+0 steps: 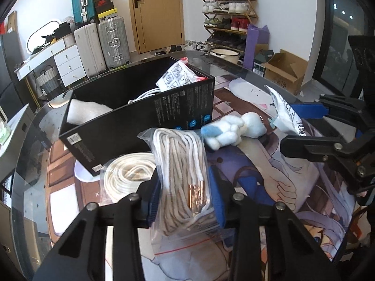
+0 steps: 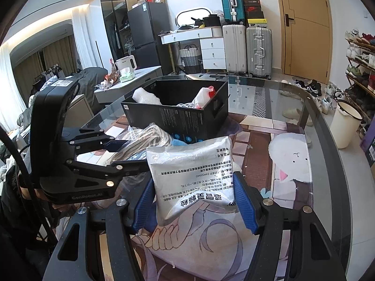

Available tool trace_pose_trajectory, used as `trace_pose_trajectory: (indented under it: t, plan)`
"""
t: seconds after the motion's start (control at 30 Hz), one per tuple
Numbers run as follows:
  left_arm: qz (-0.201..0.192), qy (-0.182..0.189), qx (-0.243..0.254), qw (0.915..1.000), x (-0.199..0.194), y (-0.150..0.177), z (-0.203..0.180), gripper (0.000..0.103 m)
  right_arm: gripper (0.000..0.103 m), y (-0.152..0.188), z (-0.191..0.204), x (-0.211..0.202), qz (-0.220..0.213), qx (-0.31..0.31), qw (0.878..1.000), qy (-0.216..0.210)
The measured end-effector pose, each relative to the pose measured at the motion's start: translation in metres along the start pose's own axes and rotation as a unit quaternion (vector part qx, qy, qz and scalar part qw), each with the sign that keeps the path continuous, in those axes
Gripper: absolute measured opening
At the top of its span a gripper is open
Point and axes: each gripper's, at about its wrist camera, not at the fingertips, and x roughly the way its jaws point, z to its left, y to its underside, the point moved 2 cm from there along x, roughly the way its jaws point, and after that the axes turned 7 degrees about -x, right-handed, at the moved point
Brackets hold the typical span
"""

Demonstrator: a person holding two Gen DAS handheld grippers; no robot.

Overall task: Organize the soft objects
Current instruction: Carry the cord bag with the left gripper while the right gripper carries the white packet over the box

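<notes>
My left gripper (image 1: 185, 201) is shut on a clear bag of beige laces (image 1: 180, 178), held above the table in front of the black box (image 1: 131, 121). My right gripper (image 2: 194, 201) is shut on a silver printed pouch (image 2: 192, 173), held above the table; this gripper (image 1: 304, 124) and the pouch (image 1: 287, 113) also show at the right of the left wrist view. The box (image 2: 178, 119) holds a white towel roll (image 2: 145, 97), a cable and a red-and-white packet (image 2: 204, 96). A white and blue plush toy (image 1: 232, 128) lies on the mat next to the box.
A coil of white rope in a bag (image 1: 127, 175) lies left of my left gripper. The glass table (image 2: 304, 107) has a printed mat (image 2: 288, 161) under it. Suitcases (image 2: 248, 49), a shoe rack (image 1: 227, 16) and a white bucket (image 2: 344, 126) stand beyond.
</notes>
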Motion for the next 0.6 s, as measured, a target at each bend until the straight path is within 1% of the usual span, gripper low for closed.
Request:
trace_pose_trajectory:
  t: [0.1, 0.33, 0.6]
  plan:
    - [-0.007, 0.012, -0.013, 0.9998, -0.008, 0.003, 0.005, 0.037, 0.065, -0.002, 0.002, -0.001, -0.002, -0.003, 1.000, 0.000]
    - [-0.033, 0.025, -0.034, 0.9985, -0.031, 0.008, 0.018, 0.037, 0.065, -0.007, 0.009, -0.004, -0.008, -0.011, 1.000, 0.000]
    - [-0.067, 0.017, -0.055, 0.9961, -0.056, 0.004, 0.037, 0.037, 0.065, -0.020, 0.022, -0.010, -0.020, -0.027, 0.999, -0.001]
